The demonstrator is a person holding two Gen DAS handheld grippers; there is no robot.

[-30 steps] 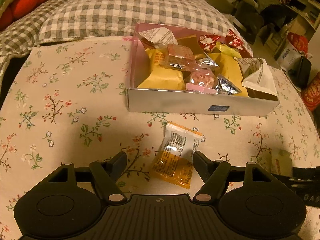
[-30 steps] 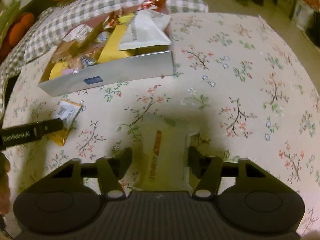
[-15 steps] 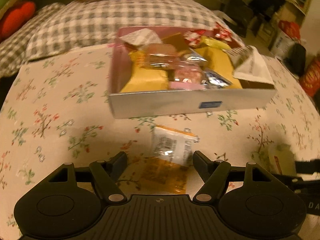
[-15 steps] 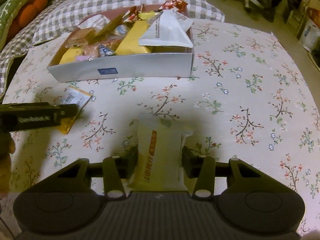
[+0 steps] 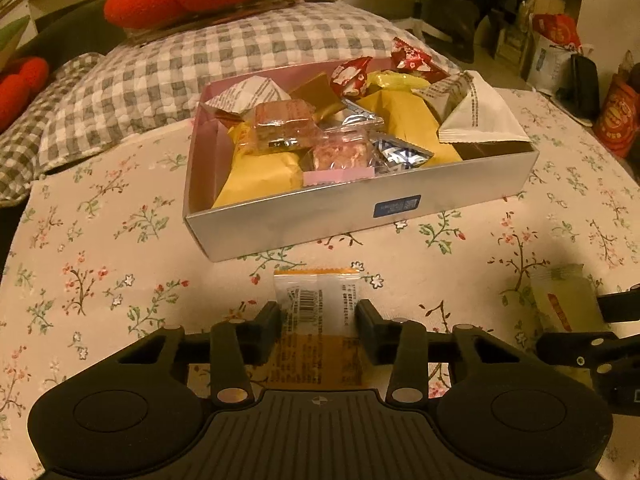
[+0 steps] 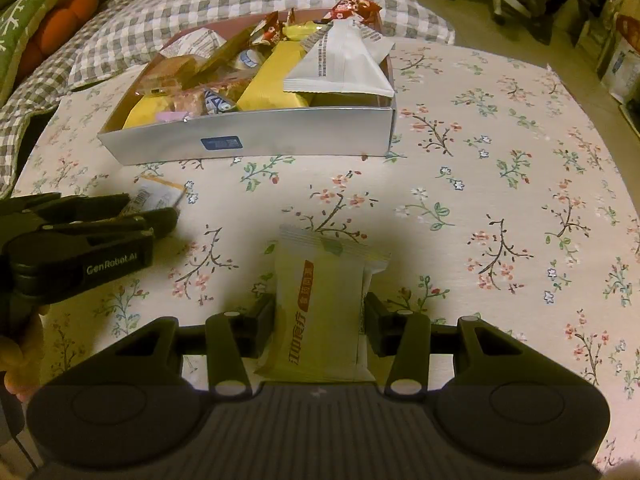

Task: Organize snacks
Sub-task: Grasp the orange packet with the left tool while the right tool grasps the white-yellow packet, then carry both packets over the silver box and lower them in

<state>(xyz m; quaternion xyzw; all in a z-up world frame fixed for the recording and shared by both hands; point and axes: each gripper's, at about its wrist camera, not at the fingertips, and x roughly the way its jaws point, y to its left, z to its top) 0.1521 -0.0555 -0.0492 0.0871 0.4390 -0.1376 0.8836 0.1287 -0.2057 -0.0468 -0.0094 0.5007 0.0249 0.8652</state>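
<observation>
Left fingers [image 5: 276,320] clamped on orange packet [image 5: 316,300], right fingers [image 6: 376,320] on yellow packet [image 6: 320,300] — full box [image 5: 320,216] ahead.

The right gripper [image 6: 319,322] clamps a pale yellow snack packet [image 6: 320,304] — the silver snack box [image 6: 256,136] sits near the cloth's far edge.

Orange packet [image 5: 318,308] and pale-yellow packet [image 6: 320,304] lie before snack-filled box [image 5: 360,216].
</observation>
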